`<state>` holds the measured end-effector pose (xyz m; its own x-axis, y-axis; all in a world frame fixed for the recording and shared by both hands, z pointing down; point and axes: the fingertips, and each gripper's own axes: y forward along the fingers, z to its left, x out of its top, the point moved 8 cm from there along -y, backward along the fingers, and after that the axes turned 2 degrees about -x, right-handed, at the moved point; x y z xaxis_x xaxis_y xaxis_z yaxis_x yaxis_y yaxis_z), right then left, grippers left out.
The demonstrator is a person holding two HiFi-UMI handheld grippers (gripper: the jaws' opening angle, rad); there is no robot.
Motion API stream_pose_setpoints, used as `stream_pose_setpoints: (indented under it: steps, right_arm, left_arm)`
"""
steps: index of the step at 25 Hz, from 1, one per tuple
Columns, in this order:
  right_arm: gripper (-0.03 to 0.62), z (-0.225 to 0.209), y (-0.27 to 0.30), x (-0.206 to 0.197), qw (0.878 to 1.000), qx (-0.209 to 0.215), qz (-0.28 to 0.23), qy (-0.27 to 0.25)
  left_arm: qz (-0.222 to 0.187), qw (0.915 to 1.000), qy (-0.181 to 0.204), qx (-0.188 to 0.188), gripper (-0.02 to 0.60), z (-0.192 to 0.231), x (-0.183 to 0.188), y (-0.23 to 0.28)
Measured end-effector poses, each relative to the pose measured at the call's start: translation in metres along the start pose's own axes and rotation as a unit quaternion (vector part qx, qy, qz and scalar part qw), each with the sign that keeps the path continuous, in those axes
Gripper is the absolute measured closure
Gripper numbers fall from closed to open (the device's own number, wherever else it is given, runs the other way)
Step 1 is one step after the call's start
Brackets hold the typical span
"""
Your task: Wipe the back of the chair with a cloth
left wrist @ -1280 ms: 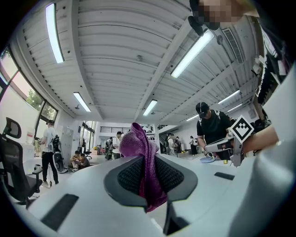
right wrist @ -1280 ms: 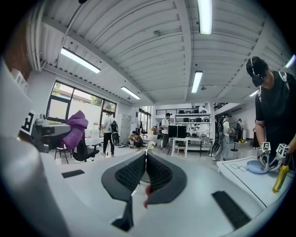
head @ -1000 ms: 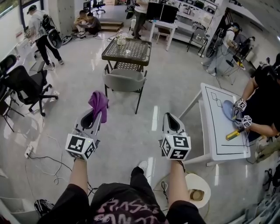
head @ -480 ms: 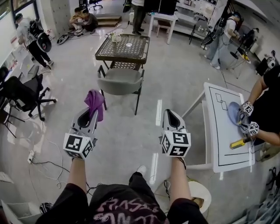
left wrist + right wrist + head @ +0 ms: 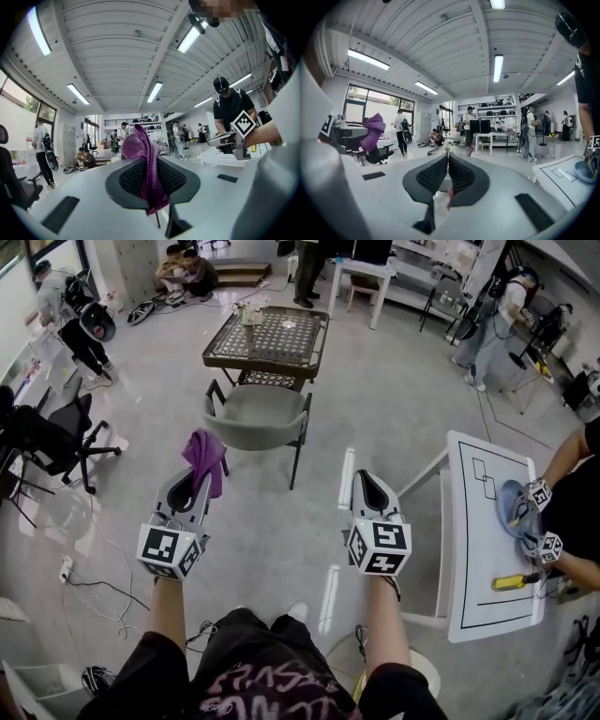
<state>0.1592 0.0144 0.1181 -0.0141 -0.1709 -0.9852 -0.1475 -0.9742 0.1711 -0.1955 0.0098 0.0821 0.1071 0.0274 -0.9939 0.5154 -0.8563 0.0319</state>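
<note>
A grey chair [image 5: 258, 415] with black legs stands ahead of me, tucked against a dark lattice table [image 5: 266, 337], its curved back facing me. My left gripper [image 5: 195, 482] is shut on a purple cloth [image 5: 206, 458], which sticks up between its jaws and hangs down; in the left gripper view the cloth [image 5: 144, 168] fills the gap of that gripper [image 5: 149, 178]. The cloth is short of the chair and a little to its left. My right gripper [image 5: 371, 486] is shut with nothing in it, its jaws meeting in the right gripper view [image 5: 448, 169], where the chair is hidden.
A white table [image 5: 489, 529] stands at my right, where another person works with grippers over a blue plate [image 5: 517, 507]. A black office chair [image 5: 47, 439] stands at the left. Cables [image 5: 98, 577] lie on the floor at the left. Several people are at the back.
I have stepped forward: the chair and lattice table sit lower and nearer in the head view. Both grippers keep their pose, the cloth still held in the left.
</note>
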Motion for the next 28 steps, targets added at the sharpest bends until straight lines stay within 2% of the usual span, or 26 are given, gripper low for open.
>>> stream_pose_setpoints:
  steps: [8, 17, 24, 28]
  right_arm:
    - [0.566, 0.012, 0.059, 0.006, 1.000, -0.009, 0.002, -0.008]
    - [0.566, 0.034, 0.098, 0.014, 0.999, -0.026, 0.004, -0.022]
    - [0.566, 0.018, 0.133, 0.004, 0.999, -0.016, 0.011, -0.025]
    - [0.566, 0.003, 0.155, -0.013, 0.999, 0.000, 0.020, -0.026]
  left_arm:
    - [0.002, 0.9998, -0.017, 0.006, 0.503, 0.049, -0.020, 0.033]
    - [-0.009, 0.9995, -0.027, -0.014, 0.503, 0.101, -0.040, 0.069]
    - [-0.007, 0.9996, -0.027, -0.003, 0.503, 0.109, -0.059, 0.099]
    - [-0.002, 0.9992, -0.032, 0.022, 0.503, 0.106, -0.075, 0.116]
